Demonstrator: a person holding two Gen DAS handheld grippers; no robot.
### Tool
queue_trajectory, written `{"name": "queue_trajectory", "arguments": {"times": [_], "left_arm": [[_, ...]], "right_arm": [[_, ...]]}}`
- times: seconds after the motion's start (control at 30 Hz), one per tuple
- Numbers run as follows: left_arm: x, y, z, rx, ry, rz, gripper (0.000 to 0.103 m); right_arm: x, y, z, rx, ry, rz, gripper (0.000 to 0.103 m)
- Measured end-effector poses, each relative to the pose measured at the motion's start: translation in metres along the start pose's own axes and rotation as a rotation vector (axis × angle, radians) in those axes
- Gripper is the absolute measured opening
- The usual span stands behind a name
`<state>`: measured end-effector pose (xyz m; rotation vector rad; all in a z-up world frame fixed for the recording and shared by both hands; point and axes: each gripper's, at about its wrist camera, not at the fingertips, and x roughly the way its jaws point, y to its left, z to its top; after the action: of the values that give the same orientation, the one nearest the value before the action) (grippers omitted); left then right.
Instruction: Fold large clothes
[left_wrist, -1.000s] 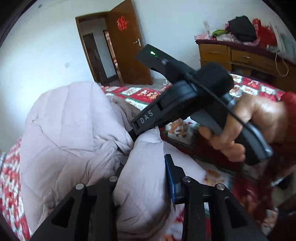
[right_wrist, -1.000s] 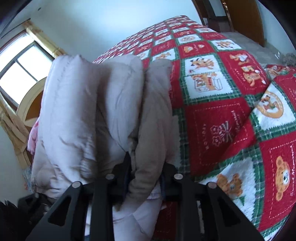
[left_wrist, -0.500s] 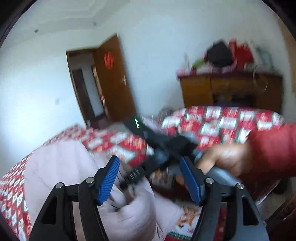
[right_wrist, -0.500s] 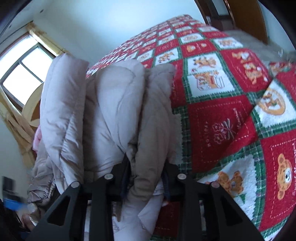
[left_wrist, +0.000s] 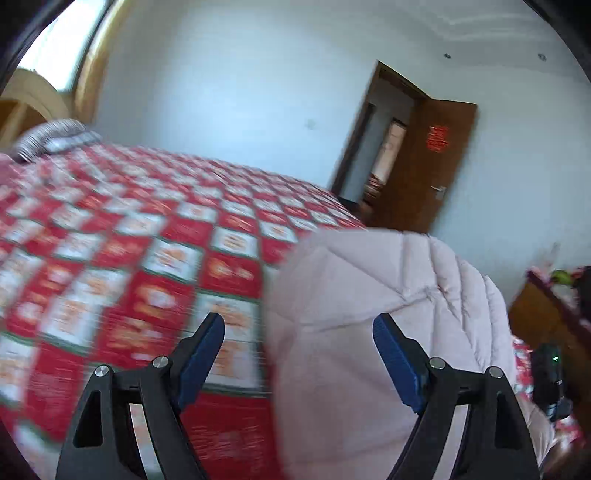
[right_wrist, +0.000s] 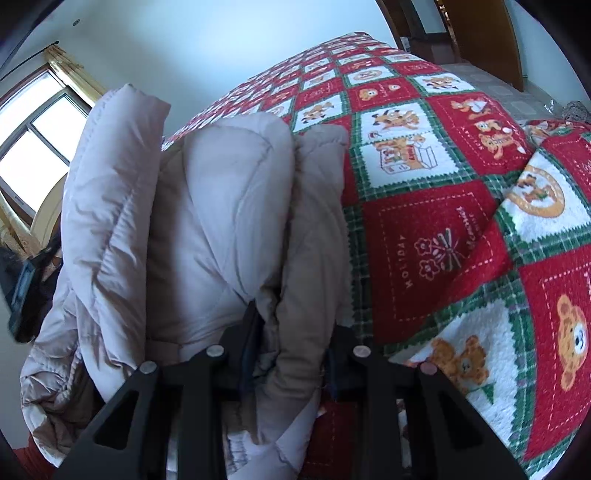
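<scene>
Padded coat (right_wrist: 221, 206): pale pink-beige, quilted, bunched into thick upright rolls at the near edge of the bed, lying on the red-and-green patchwork bedspread (right_wrist: 436, 236). In the left wrist view the same coat (left_wrist: 369, 317) fills the lower right, with the bedspread (left_wrist: 129, 258) stretching away to the left.

Handling, judged: light for its bulk, soft and springy. The filling will push back, so folds will tend to open again unless pressed flat. The shell looks smooth and probably slippery; a shallow pinch on one layer could slide off. Best holds are likely seams, hem or cuff, or several layers taken deep between the pads.

Right gripper (right_wrist: 291, 354): pitched down toward the bed edge, jaws narrow and closed on a thick gathered fold of the coat. Fabric bulges above and below the pads, so the bite looks deep and secure.

Left gripper (left_wrist: 298, 354): jaws have just been opening and stand wide, blue pads well apart. Nothing is pinched. The coat's edge shows in the gap between them, but whether it lies between the pads or behind them I cannot tell. It points slightly downward across the bed; the bedspread is smeared with motion blur in this view.

Background: open brown door (left_wrist: 436, 166), striped pillow (left_wrist: 55, 136) at the far end of the bed.
</scene>
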<state>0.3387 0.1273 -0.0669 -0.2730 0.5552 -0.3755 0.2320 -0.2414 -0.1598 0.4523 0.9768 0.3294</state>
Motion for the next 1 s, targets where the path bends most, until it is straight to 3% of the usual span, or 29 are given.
{"name": "queue_trajectory", "arguments": {"times": [0.2, 0.37, 0.47, 0.57, 0.63, 0.7, 0.77, 0.83, 0.9, 1.0], "left_arm": [[0.042, -0.077, -0.003, 0.263, 0.118, -0.041, 0.083], [0.051, -0.118, -0.034, 0.509, 0.150, 0.062, 0.083], [0.060, -0.104, -0.044, 0.490, 0.193, 0.088, 0.085], [0.069, -0.101, -0.052, 0.522, 0.206, 0.127, 0.086], [0.068, -0.107, -0.057, 0.567, 0.194, 0.161, 0.086], [0.068, -0.108, -0.061, 0.580, 0.184, 0.176, 0.086], [0.068, -0.107, -0.062, 0.578, 0.183, 0.177, 0.086], [0.070, -0.104, -0.061, 0.577, 0.184, 0.179, 0.086], [0.069, -0.104, -0.061, 0.580, 0.182, 0.184, 0.086], [0.068, -0.104, -0.060, 0.588, 0.182, 0.196, 0.086]], "right_arm": [[-0.007, 0.003, -0.013, 0.011, 0.003, -0.022, 0.031], [-0.007, 0.003, -0.016, 0.019, 0.012, -0.038, 0.031], [-0.008, 0.005, -0.018, 0.020, 0.005, -0.044, 0.031], [-0.015, 0.006, -0.022, 0.027, -0.024, -0.057, 0.041], [-0.031, 0.010, -0.021, 0.005, -0.023, -0.126, 0.046], [-0.060, 0.016, -0.019, -0.014, -0.098, -0.165, 0.050], [-0.096, 0.025, -0.016, -0.022, -0.215, -0.147, 0.050], [-0.122, 0.039, -0.005, -0.037, -0.285, -0.083, 0.058], [-0.122, 0.054, 0.006, -0.070, -0.284, -0.034, 0.075], [-0.096, 0.079, 0.022, -0.180, -0.254, -0.077, 0.074]]}}
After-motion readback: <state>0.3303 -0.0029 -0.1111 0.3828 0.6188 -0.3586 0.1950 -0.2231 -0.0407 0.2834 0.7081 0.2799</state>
